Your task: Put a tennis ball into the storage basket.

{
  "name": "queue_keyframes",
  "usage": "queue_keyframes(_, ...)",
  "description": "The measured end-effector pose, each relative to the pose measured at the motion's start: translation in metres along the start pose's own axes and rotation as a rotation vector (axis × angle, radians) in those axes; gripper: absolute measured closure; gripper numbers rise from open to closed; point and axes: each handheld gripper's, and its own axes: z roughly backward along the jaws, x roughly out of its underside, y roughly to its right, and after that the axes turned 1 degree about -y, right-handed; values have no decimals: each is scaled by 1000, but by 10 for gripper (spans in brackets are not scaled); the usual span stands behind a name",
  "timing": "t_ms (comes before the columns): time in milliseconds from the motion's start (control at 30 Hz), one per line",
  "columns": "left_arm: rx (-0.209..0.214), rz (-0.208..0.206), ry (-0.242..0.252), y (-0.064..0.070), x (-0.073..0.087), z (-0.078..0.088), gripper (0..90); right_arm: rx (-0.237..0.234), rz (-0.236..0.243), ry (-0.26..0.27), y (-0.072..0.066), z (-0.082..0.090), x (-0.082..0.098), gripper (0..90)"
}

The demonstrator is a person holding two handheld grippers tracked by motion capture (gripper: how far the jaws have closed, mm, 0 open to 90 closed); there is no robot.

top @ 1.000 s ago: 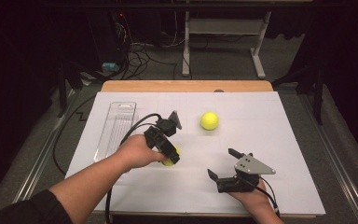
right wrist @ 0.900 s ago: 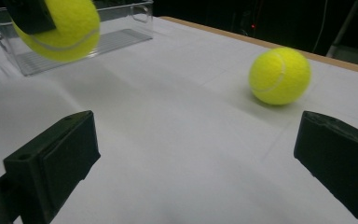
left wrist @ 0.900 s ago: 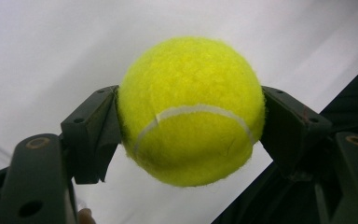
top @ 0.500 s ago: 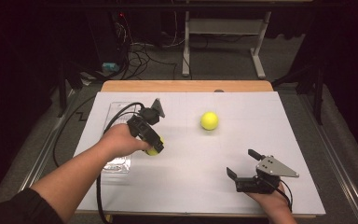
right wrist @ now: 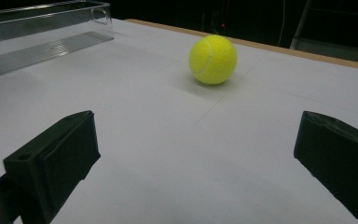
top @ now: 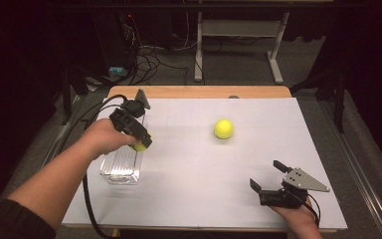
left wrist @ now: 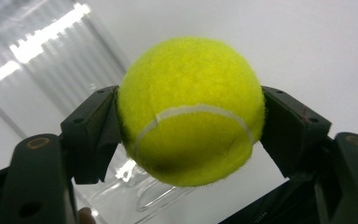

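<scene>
Carried ball [left wrist: 190, 112] has gone left across the table since a second ago: it was near the middle in front of me, now it hangs at the right edge of the clear tray [top: 122, 172], my left gripper [top: 140, 138] clamped on it. In the left gripper view both jaws press the ball's sides, seam facing the camera, ribbed tray floor below and behind it. My guess is the tray is the drop point, so I'm keeping the ball over its near half rather than the far end; whether it clears the tray wall from here I can't tell. Second ball [top: 223, 128] sits loose on the white sheet, right of centre, well apart from both grippers. My right gripper [top: 271, 179] has pulled back toward the near right corner, jaws spread wide and empty, low over the table [top: 189, 199]. Its own view looks straight at the second ball [right wrist: 213, 59], so it's likely parked there to line up for that one next.
</scene>
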Motion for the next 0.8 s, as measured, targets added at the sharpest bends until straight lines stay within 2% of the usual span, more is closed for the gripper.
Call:
queue_keyframes(167, -24, 46, -9, -21, 3, 4, 265, -5, 2, -2, -1, -1, 0, 0)
queue_keyframes(400, -63, 99, -40, -41, 6, 3, 265, -8, -3, -1, 0, -1, 0, 0)
queue_keyframes(567, -89, 128, -54, -53, 7, 0, 265, -9, -7, -1, 0, -1, 0, 0)
queue_keyframes(800, -86, 142, -57, -59, 6, -7, 265, -13, -10, -7, 0, -2, 1, 0)
